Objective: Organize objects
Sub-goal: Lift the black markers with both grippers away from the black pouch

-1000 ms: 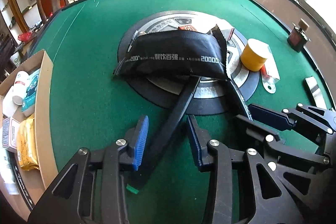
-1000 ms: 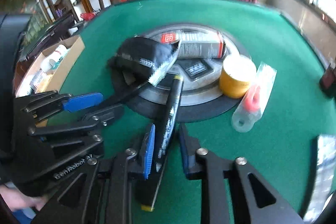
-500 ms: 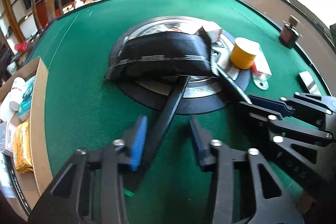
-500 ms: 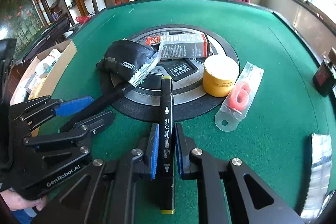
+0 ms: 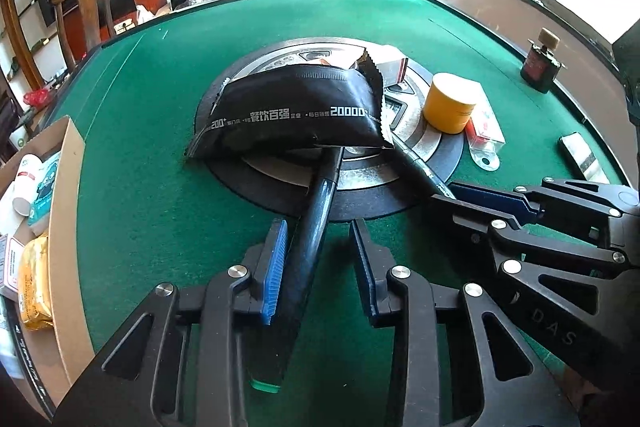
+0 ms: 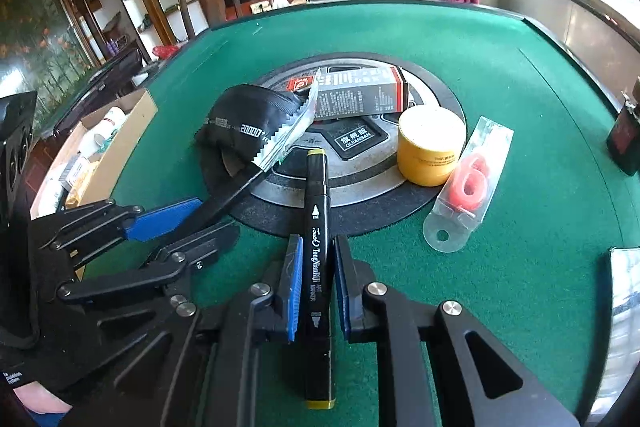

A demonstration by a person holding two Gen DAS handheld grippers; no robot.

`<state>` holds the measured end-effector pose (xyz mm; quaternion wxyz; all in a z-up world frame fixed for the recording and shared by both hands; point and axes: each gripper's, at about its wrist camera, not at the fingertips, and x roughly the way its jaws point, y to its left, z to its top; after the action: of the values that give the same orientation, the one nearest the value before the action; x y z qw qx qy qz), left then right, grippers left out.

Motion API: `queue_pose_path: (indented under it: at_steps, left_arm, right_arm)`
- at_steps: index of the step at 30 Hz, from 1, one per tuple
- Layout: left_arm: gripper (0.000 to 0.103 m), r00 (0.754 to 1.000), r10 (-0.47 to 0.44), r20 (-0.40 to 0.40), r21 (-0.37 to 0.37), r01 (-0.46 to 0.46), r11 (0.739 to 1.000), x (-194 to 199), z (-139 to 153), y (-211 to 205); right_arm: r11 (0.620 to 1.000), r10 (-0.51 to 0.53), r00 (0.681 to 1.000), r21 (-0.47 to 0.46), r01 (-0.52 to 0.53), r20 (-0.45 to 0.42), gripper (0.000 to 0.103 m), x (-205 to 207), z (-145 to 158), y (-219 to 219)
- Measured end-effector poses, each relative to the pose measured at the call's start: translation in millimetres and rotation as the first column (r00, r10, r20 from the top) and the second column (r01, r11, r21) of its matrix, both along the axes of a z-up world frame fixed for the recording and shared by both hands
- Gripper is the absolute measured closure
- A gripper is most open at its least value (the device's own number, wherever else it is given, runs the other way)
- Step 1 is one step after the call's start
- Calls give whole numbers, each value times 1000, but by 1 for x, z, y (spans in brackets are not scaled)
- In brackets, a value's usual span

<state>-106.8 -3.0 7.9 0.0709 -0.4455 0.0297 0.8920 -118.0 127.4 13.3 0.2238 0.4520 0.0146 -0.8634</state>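
Left wrist: left gripper (image 5: pixel 318 269) part spread around green-end marker (image 5: pixel 310 259), far end under black pouch (image 5: pixel 296 115) on worktop (image 5: pixel 160 147); pads not yet pressing. Gap narrower vs 1 s ago.

Right wrist: right gripper (image 6: pixel 316 291) pinching yellow-end marker (image 6: pixel 318 259) mid-barrel. Light, stiff, slick; was looser, tilted before.

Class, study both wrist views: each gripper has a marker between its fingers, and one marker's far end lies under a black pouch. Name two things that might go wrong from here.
1. The left gripper has the green-tipped marker between its fingers, but a gap shows on one side. That marker's far end sits under the black pouch, so lifting may drag the pouch or let the marker slip.
2. The right gripper is shut on the yellow-tipped marker close beside the left gripper; the two could collide.
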Motion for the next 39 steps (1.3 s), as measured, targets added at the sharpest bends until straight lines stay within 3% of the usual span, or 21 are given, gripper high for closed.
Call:
queue_pose_path:
  at_steps: [4, 5, 6, 7, 10, 14, 27, 39]
  left_arm:
    - [72, 1000, -13, 6, -17, 13, 1000, 0, 0, 3]
    - [75, 1000, -17, 5, -20, 17, 1000, 1, 1, 5]
    - [88, 1000, -26, 7, -16, 26, 1000, 3, 1, 7]
    - [88, 1000, -27, 4, -22, 27, 999, 5, 1, 10]
    - [88, 999, -30, -23, -82, 28, 996, 11, 1, 19]
    - [89, 999, -31, -42, -81, 27, 996, 15, 2, 20]
    - [89, 978, -10, -209, -152, -22, 988, 36, 26, 21]
    - [88, 959, 12, -283, -175, -64, 983, 46, 41, 17]
  right_arm:
    - [1000, -5, 1000, 11, 5, 15, 89, 0, 1, -1]
    - [1000, -11, 1000, -11, 11, 28, 90, 0, 1, 1]
    - [999, -5, 999, -33, 6, 39, 90, 0, 1, 3]
    - [999, 1, 999, -51, 1, 48, 90, 0, 1, 3]
    - [998, -16, 999, -68, 18, 31, 90, 2, 6, 6]
    - [995, -42, 999, -92, 42, -1, 90, 3, 16, 13]
    - [989, -62, 998, -138, 59, -18, 90, 3, 24, 19]
    - [979, -73, 997, -196, 65, -37, 90, 12, 36, 23]
